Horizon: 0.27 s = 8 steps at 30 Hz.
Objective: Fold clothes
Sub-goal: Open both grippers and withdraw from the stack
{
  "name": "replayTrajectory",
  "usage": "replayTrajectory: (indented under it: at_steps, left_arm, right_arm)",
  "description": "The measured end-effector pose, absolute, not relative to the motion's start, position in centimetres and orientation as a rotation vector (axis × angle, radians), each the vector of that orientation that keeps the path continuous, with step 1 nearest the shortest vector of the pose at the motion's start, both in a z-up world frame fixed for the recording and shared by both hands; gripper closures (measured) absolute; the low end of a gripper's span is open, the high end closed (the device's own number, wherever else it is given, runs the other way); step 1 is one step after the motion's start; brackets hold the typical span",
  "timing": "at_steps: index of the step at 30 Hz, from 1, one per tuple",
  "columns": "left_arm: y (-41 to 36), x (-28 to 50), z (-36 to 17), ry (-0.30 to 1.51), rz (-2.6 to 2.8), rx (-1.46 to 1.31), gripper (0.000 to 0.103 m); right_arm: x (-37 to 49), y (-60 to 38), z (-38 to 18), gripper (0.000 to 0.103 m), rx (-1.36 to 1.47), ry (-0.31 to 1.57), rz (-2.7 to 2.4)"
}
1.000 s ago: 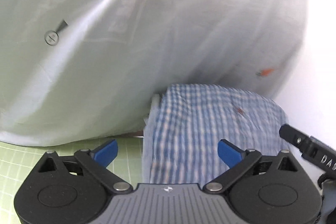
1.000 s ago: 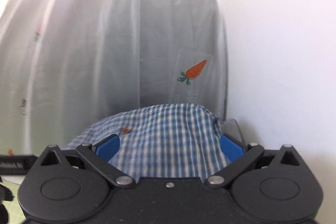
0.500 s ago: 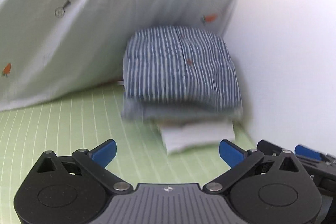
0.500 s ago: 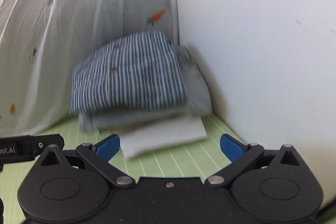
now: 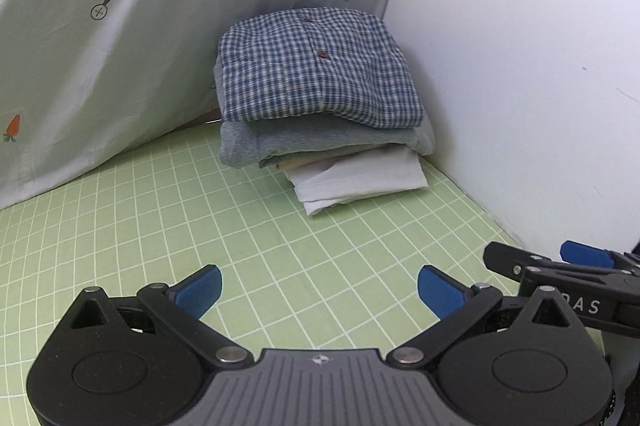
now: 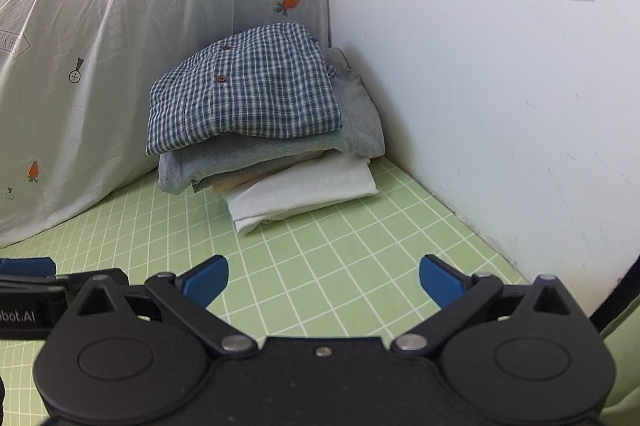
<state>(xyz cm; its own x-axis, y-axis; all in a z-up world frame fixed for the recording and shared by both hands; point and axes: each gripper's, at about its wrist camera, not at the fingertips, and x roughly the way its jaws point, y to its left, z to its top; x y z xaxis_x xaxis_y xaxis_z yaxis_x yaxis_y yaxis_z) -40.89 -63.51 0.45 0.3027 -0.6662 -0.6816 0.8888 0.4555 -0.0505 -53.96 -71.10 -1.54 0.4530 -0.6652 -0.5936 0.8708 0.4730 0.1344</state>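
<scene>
A folded blue-and-white checked shirt (image 5: 316, 70) (image 6: 248, 94) tops a stack in the far corner of the green grid mat (image 5: 200, 226) (image 6: 340, 238). Under it lie a folded grey garment (image 5: 320, 140) (image 6: 224, 158) and a folded white one (image 5: 360, 178) (image 6: 308, 190). My left gripper (image 5: 319, 288) is open and empty, well back from the stack. My right gripper (image 6: 323, 278) is open and empty too, equally far back. The right gripper's fingers (image 5: 584, 254) show at the right edge of the left wrist view.
A white curtain with carrot prints (image 5: 140, 6) (image 6: 120, 26) hangs behind and left of the stack, down to the mat. A white wall (image 5: 520, 46) (image 6: 480, 66) bounds the mat on the right. Bare mat lies between the grippers and the stack.
Both grippers have drawn back from the stack, open throughout. A second ago the checked shirt lay between their fingers; now it rests on the pile, well ahead of them.
</scene>
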Motion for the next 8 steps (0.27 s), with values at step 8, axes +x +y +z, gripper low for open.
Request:
replayTrajectory:
  at_steps: [8]
  left_arm:
    - [-63.52,-41.44,0.8,0.678,-1.082,0.381,0.0]
  right_arm:
    - [-54.36,-70.62,-1.32,0.0,0.456,0.487,-1.004]
